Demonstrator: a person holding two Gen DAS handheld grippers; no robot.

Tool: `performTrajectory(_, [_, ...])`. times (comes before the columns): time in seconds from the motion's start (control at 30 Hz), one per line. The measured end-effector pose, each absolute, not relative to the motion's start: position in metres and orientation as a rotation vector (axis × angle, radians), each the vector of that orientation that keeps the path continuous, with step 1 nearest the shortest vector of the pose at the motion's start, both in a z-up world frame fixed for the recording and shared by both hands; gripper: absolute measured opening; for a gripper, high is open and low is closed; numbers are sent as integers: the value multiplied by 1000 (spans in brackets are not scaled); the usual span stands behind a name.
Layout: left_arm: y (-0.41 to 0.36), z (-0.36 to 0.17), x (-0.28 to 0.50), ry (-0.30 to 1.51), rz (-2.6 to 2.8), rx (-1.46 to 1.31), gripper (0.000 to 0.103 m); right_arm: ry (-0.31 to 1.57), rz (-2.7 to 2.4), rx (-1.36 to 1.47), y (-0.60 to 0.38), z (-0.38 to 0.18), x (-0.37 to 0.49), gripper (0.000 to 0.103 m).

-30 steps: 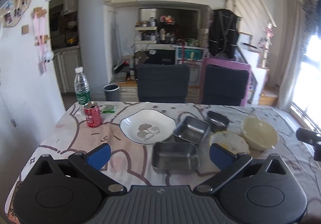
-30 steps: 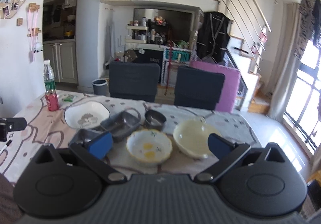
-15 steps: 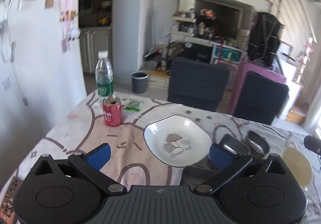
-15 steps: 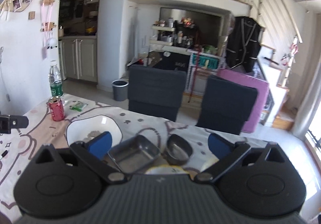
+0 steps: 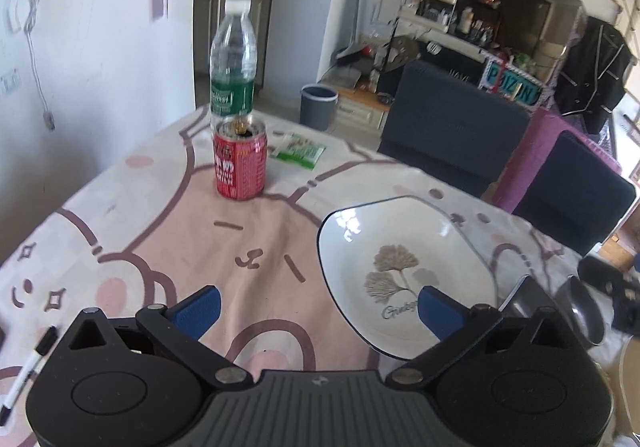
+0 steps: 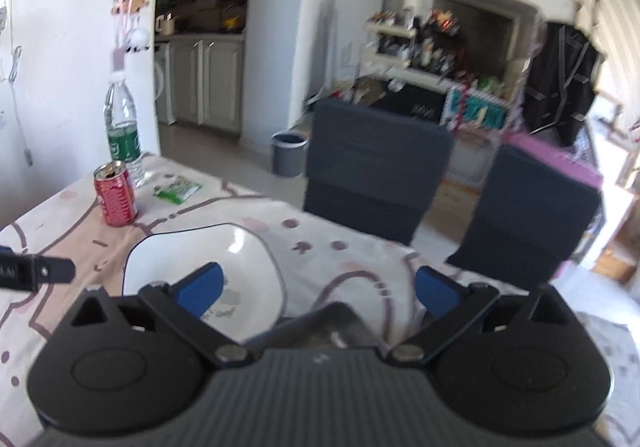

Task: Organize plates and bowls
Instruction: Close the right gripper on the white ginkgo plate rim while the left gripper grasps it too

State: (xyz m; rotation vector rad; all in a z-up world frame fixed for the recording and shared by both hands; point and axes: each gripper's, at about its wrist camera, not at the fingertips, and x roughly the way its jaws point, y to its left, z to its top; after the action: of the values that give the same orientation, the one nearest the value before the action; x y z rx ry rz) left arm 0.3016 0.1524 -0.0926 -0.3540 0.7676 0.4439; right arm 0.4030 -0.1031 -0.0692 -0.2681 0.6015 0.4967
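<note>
Both claws, the left claw (image 5: 316, 311) and the right claw (image 6: 318, 289), stay wide and hold nothing, and compared with a second ago they are closer to the white plate (image 5: 404, 267) on the desk (image 5: 160, 239), with the red can (image 5: 239, 161) now larger behind it.

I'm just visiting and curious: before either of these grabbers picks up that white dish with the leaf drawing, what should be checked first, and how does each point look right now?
1. Left gripper open and empty: ok.
2. Right gripper open and empty: ok.
3. White dish has nothing in it: ok.
4. Red can and water bottle stand apart from the dish: ok.
5. Left gripper lined up on the dish rim: not ok, only its right-side finger is over it.
6. Metal tray free to lift: cannot tell, mostly hidden.
</note>
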Motion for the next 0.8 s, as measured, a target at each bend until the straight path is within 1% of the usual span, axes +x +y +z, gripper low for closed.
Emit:
performTrajectory(0.1, [159,-110,317,798,459,-357,103,628,522,-245,-90,-80,425,103])
performTrajectory(0.33, [172,-144,341,870,432,-377,103,757,580,-217,-64,-115,481,103])
performTrajectory(0.43, [180,-157,340,889,409,-454,103,825,587,-145,-62,-126,499,103])
performTrajectory(0.57, [190,-167,335,874,350,-585,103,890,593,-162,-54,-139,515,103])
performTrajectory(0.63, [195,-166,331,839,349,-596,103,921,629,-175,-45,-147,523,92])
performTrajectory(0.67, [197,-166,330,826,352,-601,103,932,648,-180,-39,-152,525,78])
performTrajectory(0.7, [201,-166,328,819,358,-612,103,951,653,-185,-35,-156,527,67])
performTrajectory(0.73, [205,-166,326,814,362,-630,103,971,647,-187,-32,-159,529,65])
performTrajectory(0.77, [209,-167,325,809,364,-653,103,995,641,-191,-29,-163,531,58])
performTrajectory(0.8, [214,-167,323,806,368,-676,103,1015,641,-197,-27,-167,531,48])
